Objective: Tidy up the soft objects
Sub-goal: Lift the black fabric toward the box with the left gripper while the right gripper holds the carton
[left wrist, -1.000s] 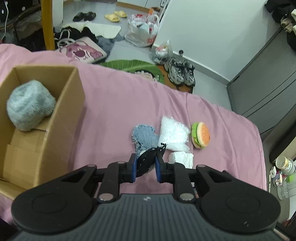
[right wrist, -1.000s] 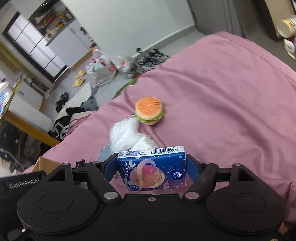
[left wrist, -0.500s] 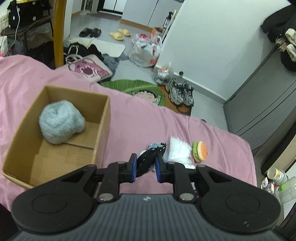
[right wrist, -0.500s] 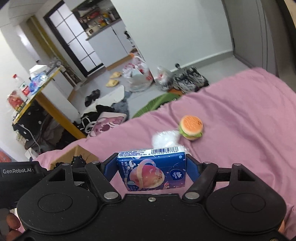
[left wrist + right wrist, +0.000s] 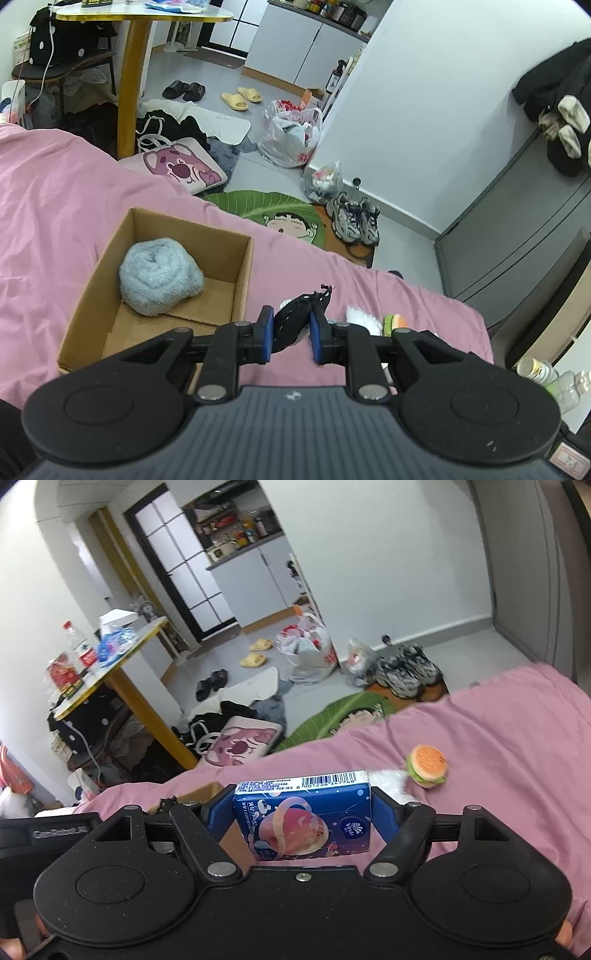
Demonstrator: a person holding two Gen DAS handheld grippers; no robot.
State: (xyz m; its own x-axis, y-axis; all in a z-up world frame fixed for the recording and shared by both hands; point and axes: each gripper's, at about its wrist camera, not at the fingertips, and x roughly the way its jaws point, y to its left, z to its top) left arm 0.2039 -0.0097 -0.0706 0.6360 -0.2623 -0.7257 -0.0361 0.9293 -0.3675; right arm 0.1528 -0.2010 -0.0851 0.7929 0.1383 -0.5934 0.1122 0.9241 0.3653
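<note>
My left gripper point(image 5: 291, 334) is shut on a small black fabric item point(image 5: 295, 317), held up over the pink bed. Left of it sits an open cardboard box point(image 5: 243, 269) with a fluffy grey-blue roll point(image 5: 159, 277) inside. My right gripper point(image 5: 303, 812) is shut on a blue tissue pack point(image 5: 306, 818), raised above the bed. A toy burger point(image 5: 426, 766) lies on the pink sheet to its right, beside a white fluffy item point(image 5: 388, 779). The burger point(image 5: 395, 321) and the white item point(image 5: 360, 317) peek over the left gripper's fingers. The left gripper's body point(image 5: 55, 834) shows at the right wrist view's left edge.
The pink bed point(image 5: 55, 192) ends at a floor crowded with shoes point(image 5: 354, 221), a green mat point(image 5: 266, 206), bags point(image 5: 291, 136) and a pink cushion point(image 5: 177, 170). A yellow-legged table point(image 5: 129, 74) stands at the back left, a grey cabinet point(image 5: 517, 240) on the right.
Both grippers have risen and pulled back with their loads. The box has come fully into the left view, and the bed items have shrunk behind the left fingers. The right view has rolled level.
</note>
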